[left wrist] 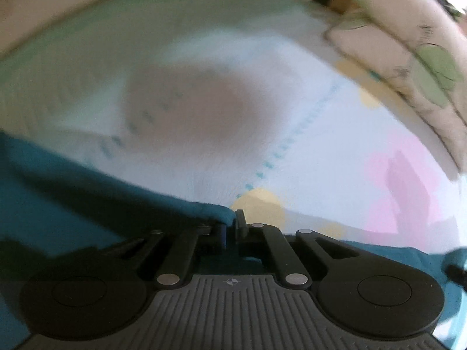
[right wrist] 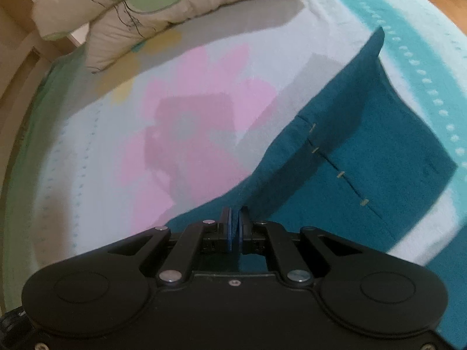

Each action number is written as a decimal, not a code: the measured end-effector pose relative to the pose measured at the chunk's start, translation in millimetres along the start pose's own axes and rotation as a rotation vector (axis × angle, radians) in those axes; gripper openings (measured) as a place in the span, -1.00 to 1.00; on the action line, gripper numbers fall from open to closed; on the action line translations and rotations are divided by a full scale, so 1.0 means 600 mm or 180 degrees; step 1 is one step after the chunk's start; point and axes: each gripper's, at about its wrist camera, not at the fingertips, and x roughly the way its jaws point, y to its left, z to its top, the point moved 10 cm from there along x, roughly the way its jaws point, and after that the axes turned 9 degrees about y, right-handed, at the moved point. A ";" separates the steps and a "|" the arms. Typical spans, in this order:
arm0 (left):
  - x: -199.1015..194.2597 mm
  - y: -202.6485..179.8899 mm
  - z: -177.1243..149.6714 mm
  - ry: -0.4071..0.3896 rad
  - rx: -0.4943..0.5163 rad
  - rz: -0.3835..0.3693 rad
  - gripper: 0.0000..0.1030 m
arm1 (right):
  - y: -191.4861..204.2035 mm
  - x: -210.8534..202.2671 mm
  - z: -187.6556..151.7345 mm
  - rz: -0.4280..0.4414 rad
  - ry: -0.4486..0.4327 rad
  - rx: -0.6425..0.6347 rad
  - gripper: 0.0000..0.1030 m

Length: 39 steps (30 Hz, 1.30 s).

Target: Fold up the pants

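The teal pants [right wrist: 364, 134] lie on a bed with a pale patterned sheet [right wrist: 87, 151]. In the right wrist view they stretch away to the right, with a seam and small tan stitches across them. My right gripper [right wrist: 235, 218] is shut on a lifted edge of the pants. In the left wrist view the pants [left wrist: 58, 192] fill the lower left, blurred by motion. My left gripper [left wrist: 232, 218] is shut on a teal fabric edge and holds it above the sheet [left wrist: 321, 160].
A cream pillow with green leaf prints [right wrist: 146, 8] lies at the head of the bed, and also shows in the left wrist view [left wrist: 408, 58]. The sheet has pink [right wrist: 204, 102] and yellow patches. A wooden bed frame [right wrist: 14, 67] edges the left.
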 end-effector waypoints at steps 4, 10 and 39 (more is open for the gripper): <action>-0.090 -0.012 -0.031 -0.0179 0.0269 -0.0030 -0.91 | -0.011 -0.078 -0.033 0.0005 -0.0146 -0.0125 -0.83; -0.182 -0.011 -0.134 -0.0350 0.0637 -0.0026 -0.91 | -0.062 -0.175 -0.129 0.0098 -0.0158 -0.0087 -0.82; -0.033 0.073 -0.376 0.0506 0.0875 0.0305 -0.90 | -0.368 -0.172 -0.213 -0.0411 0.0047 0.1045 -0.25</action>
